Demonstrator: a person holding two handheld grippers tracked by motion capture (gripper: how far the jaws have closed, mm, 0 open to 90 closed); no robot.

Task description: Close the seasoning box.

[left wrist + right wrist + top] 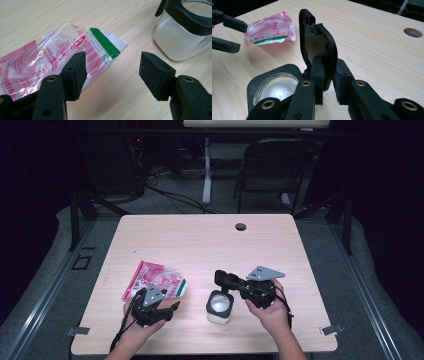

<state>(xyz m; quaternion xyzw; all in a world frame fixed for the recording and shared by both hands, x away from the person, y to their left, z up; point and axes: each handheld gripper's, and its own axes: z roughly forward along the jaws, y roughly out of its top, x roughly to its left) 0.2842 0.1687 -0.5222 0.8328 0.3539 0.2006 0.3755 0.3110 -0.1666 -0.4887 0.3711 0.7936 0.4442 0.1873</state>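
The hinged black lid [318,47] stands flipped up on edge above the open jar [219,306] near the table's [210,240] front edge, clamped by the right gripper [328,75], which reaches in level from the right, while the left gripper [112,71] gapes empty beside the pink packet [50,60]

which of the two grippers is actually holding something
The right gripper: its jaws pinch the jar's black flip lid. The left gripper is open, holding nothing.

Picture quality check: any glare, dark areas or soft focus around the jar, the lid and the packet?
High view: table evenly lit, surroundings nearly black, jar and packet small and soft. Left gripper view: glare streaks on the packet's film; the left claw is sharp. Right gripper view: the black lid in the right claw loses detail; far table corner blurs.
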